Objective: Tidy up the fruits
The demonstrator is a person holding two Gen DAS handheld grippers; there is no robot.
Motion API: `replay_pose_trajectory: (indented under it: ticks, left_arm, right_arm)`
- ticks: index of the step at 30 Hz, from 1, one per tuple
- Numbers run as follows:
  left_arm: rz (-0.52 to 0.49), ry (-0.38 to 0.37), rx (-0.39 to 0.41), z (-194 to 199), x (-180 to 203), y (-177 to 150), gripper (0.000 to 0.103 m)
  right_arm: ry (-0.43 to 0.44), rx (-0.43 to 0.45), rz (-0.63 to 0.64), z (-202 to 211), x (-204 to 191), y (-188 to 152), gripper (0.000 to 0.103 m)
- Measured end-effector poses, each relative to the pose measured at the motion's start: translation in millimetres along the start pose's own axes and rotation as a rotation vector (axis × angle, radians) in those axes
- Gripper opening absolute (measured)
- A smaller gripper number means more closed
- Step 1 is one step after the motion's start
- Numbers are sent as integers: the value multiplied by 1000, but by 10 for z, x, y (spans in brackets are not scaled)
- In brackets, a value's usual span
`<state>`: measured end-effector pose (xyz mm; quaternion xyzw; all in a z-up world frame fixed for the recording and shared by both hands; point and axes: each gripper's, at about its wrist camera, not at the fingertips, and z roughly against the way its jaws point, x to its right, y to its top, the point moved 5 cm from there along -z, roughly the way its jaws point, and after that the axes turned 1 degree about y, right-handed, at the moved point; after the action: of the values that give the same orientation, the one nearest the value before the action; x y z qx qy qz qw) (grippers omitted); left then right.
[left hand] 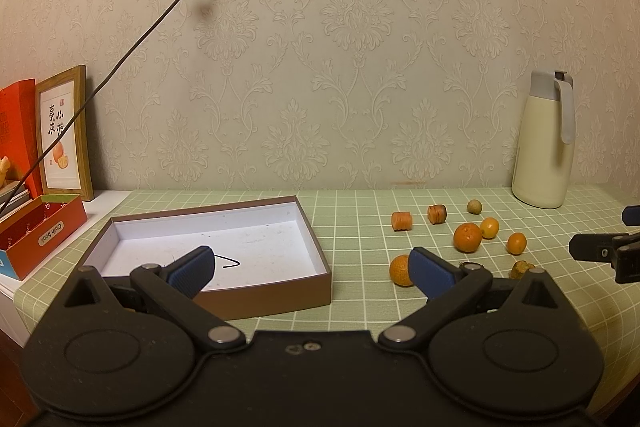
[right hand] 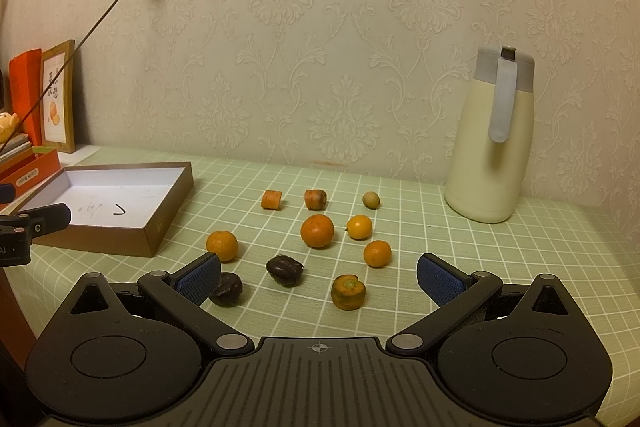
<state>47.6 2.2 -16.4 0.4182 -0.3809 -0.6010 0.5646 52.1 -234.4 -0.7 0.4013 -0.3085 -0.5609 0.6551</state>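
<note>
An empty brown box with a white inside [left hand: 168, 223] [right hand: 168, 223] sits on the left of the green checked cloth. To its right lie several oranges and kumquats, among them a large orange [right hand: 317, 231] [left hand: 467, 237], another orange [right hand: 222, 245] [left hand: 400, 270], two carrot chunks [right hand: 272, 199] [right hand: 315, 199], a carrot stub [right hand: 348, 291], a pale green fruit [right hand: 371, 200] and two dark fruits [right hand: 285, 269] [right hand: 228, 289]. My left gripper [left hand: 314, 269] hangs open by the box's front right corner. My right gripper [right hand: 318, 277] is open above the near fruits, holding nothing.
A cream thermos jug [right hand: 490, 143] [left hand: 546, 143] stands at the back right against the wallpapered wall. A framed picture [left hand: 64, 135], red boxes [left hand: 40, 231] and a power cord [left hand: 132, 51] crowd the left end. The right gripper's tip [left hand: 608, 251] shows at the left view's right edge.
</note>
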Motion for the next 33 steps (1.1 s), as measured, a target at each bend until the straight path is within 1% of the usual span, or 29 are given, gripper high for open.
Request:
replay_pose_trajectory:
  ticks: [29, 31, 33]
  left_arm:
    - [1, 0, 0, -5, -10, 11, 97]
    - [1, 4, -3, -8, -9, 9, 97]
    - [10, 33, -14, -45, -7, -1, 97]
  right_arm:
    - [0, 1, 0, 3, 6, 2, 103]
    - [0, -1, 2, 0, 6, 2, 103]
    - [-16, -19, 29, -36, 15, -6, 103]
